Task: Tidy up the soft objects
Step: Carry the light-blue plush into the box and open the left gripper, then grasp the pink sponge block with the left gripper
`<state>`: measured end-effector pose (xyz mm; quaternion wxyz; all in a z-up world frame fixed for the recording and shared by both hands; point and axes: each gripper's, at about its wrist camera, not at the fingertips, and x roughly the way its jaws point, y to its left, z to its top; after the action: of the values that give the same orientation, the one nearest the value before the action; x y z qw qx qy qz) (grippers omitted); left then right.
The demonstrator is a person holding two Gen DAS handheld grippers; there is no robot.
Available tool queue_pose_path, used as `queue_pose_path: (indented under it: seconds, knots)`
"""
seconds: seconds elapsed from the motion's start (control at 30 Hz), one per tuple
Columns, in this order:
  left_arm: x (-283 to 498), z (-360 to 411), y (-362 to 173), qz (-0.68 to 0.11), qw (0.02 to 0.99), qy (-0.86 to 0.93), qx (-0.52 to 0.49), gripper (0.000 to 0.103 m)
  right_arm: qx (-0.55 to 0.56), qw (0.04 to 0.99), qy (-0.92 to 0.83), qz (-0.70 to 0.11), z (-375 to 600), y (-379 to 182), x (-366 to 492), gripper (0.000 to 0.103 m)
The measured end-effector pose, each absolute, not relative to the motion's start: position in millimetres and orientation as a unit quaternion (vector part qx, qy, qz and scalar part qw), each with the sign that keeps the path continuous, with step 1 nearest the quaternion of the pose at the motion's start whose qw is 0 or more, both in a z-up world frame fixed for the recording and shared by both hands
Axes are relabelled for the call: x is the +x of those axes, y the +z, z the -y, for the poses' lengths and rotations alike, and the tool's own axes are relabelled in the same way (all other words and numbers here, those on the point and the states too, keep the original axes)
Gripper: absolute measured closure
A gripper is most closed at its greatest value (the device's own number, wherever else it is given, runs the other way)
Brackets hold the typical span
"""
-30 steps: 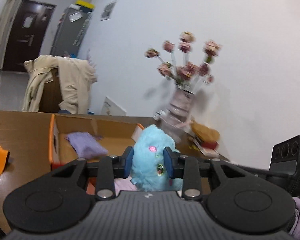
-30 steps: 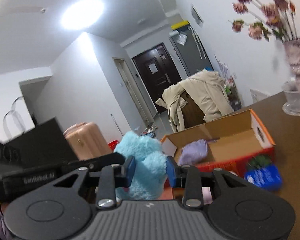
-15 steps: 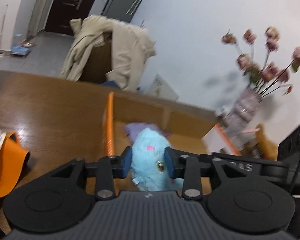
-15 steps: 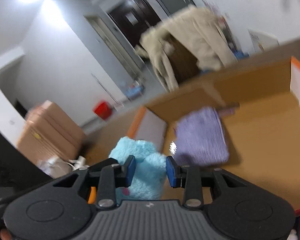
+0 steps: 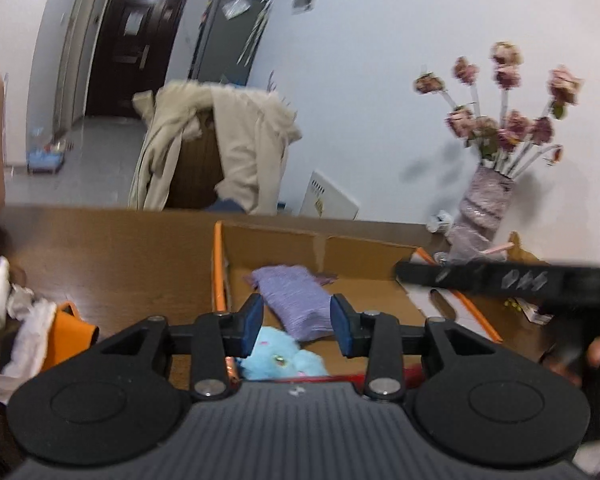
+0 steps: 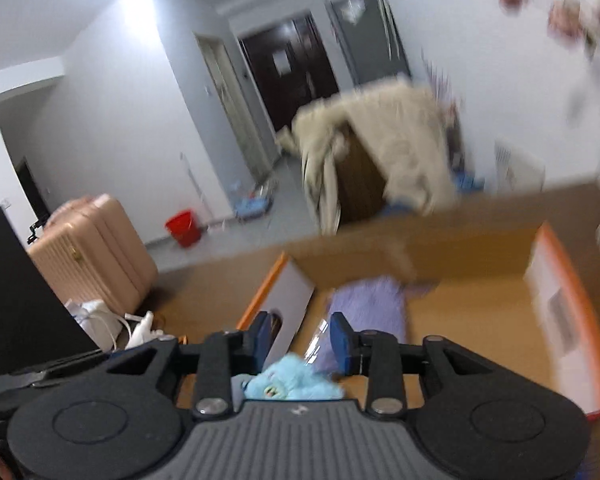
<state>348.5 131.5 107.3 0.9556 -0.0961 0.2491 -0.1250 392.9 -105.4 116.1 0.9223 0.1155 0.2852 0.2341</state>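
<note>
A fluffy blue plush toy (image 5: 280,360) lies low at the near end of the open cardboard box (image 5: 219,264), beside a folded purple cloth (image 5: 296,300). My left gripper (image 5: 297,326) hovers over it, open; its blue pads touch nothing and the purple cloth shows through the gap. In the right wrist view my right gripper (image 6: 300,342) is also above the plush toy (image 6: 292,384), its jaws opening with nothing pressed between them. The purple cloth (image 6: 368,308) lies further in the box (image 6: 560,312). The right gripper's black body crosses the left wrist view on the right.
A vase of pink flowers (image 5: 488,204) stands on the brown table right of the box. An orange item with white cloth (image 5: 66,332) lies to the left. A beige coat hangs over a chair (image 5: 236,148) behind. A pink suitcase (image 6: 92,256) and red bucket (image 6: 184,228) stand on the floor.
Both grippers held the blue plush toy between their pads earlier; now they have let go and it lies below them in the box. Both views have moved in over the box.
</note>
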Motion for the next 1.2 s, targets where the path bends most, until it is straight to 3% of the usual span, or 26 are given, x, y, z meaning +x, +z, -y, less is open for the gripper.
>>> queue_pose_path:
  seconds: [0.2, 0.3, 0.47, 0.63, 0.73, 0.9, 1.2]
  knots:
    - [292, -109, 129, -0.212, 0.966, -0.139, -0.058, 0.062, 0.036, 0.961, 0.192, -0.195, 148, 159, 315, 0.055]
    - [257, -100, 131, -0.188, 0.972, -0.133, -0.036, 0.055, 0.008, 0.970, 0.180, -0.165, 160, 163, 272, 0.046]
    - [195, -84, 117, -0.155, 0.979, -0.130, 0.007, 0.033, -0.041, 0.981, 0.155, -0.113, 165, 145, 204, 0.032]
    - [142, -83, 93, -0.132, 0.982, -0.131, 0.009, 0.022, -0.052, 0.987, 0.124, -0.086, 165, 113, 149, 0.023]
    - [116, -88, 75, -0.131, 0.984, -0.121, -0.012, 0.017, -0.033, 0.990, 0.104, -0.092, 169, 86, 123, 0.011]
    - [99, -91, 45, -0.169, 0.978, -0.120, -0.014, 0.017, -0.010, 0.985, 0.083, -0.149, 172, 42, 97, 0.010]
    - [91, -94, 37, -0.177, 0.977, -0.116, -0.006, 0.016, -0.003, 0.985, 0.092, -0.146, 169, 30, 84, 0.010]
